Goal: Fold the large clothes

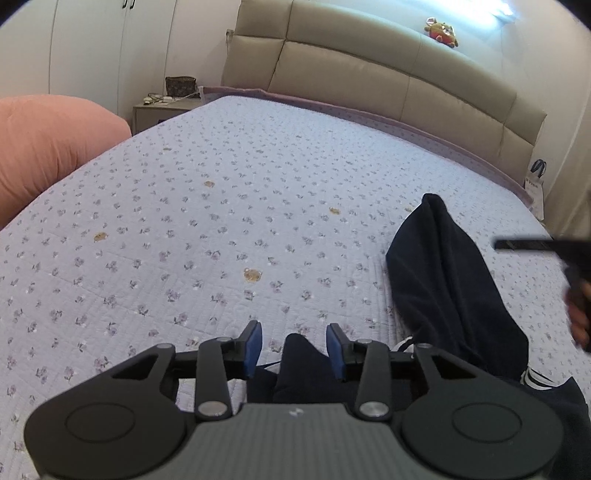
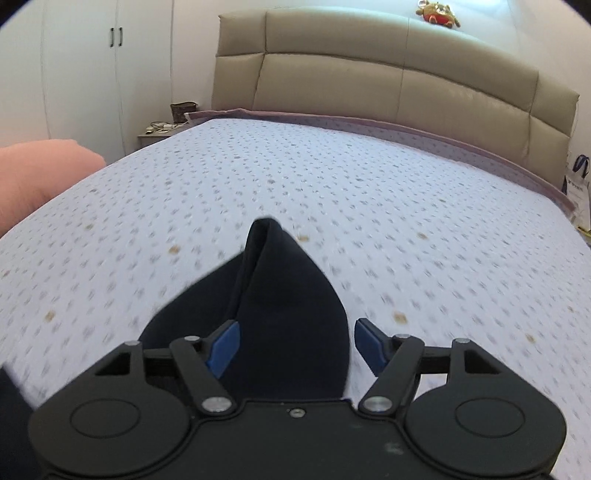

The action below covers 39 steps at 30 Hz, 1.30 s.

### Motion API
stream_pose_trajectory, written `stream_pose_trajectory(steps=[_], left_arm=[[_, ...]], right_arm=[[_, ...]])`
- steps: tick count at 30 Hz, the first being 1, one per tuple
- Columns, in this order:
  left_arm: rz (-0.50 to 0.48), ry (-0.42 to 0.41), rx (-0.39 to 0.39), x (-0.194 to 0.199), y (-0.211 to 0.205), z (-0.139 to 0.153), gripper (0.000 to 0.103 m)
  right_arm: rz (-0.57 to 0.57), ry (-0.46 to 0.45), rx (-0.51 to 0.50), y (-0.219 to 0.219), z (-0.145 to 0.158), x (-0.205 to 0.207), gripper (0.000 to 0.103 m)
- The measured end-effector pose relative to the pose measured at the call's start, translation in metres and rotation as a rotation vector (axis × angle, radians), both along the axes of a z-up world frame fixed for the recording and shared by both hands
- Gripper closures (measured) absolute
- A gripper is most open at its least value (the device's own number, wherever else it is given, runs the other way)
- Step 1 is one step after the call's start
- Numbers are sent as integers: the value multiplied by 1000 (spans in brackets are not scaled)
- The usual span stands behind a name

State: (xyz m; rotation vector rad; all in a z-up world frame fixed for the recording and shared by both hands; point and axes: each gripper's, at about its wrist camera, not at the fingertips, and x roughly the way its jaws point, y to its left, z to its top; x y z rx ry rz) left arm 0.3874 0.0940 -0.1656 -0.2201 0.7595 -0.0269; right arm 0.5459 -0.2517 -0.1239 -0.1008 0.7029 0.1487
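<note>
The dark garment (image 1: 454, 280) lies on the floral bedspread (image 1: 221, 221) at its near right part, one pointed end reaching toward the padded headboard (image 1: 369, 70). Most of the bedspread between garment and headboard lies bare. The left gripper (image 1: 294, 347) is spread, a fold of garment between its blue pads but unpinched. The right gripper (image 2: 295, 345) is spread over the garment. A pink pillow (image 1: 48, 144) sits left of the garment; a plush toy (image 1: 441, 31) tops the headboard. The writing on the bag (image 2: 578, 184) beside the headboard is unreadable.

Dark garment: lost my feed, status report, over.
Left gripper open, jaws astride a fold. Right gripper open over dark garment, gripping nothing. Garment rumpled on bedspread. Nothing in the way.
</note>
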Motion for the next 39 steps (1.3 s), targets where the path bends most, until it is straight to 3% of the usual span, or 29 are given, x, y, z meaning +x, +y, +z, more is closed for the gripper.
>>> stream_pose_trajectory(steps=[5, 8, 10, 13, 15, 19, 23, 33, 39], left_arm=[[31, 28, -19, 1, 13, -9, 60], [39, 43, -32, 0, 21, -14, 58], [38, 63, -59, -2, 23, -19, 54], [5, 80, -104, -8, 19, -25, 54], [-20, 86, -94, -12, 12, -27, 54], [-65, 87, -77, -20, -2, -25, 54], [-90, 59, -80, -27, -10, -12, 53], [-162, -31, -113, -46, -42, 29, 54], [-211, -68, -120, -56, -61, 45, 53]], right_arm=[[-42, 58, 118, 16, -22, 81, 21], [-60, 121, 112, 30, -41, 114, 23], [-86, 131, 38, 42, -52, 126, 38], [-113, 94, -34, 52, -60, 126, 73], [-105, 82, -51, 58, -60, 122, 85], [-79, 12, -63, 58, -44, 100, 91], [-47, -50, 40, 43, -9, 62, 91], [44, -179, 145, 19, 72, -90, 92], [100, -184, 185, 13, 104, -185, 92]])
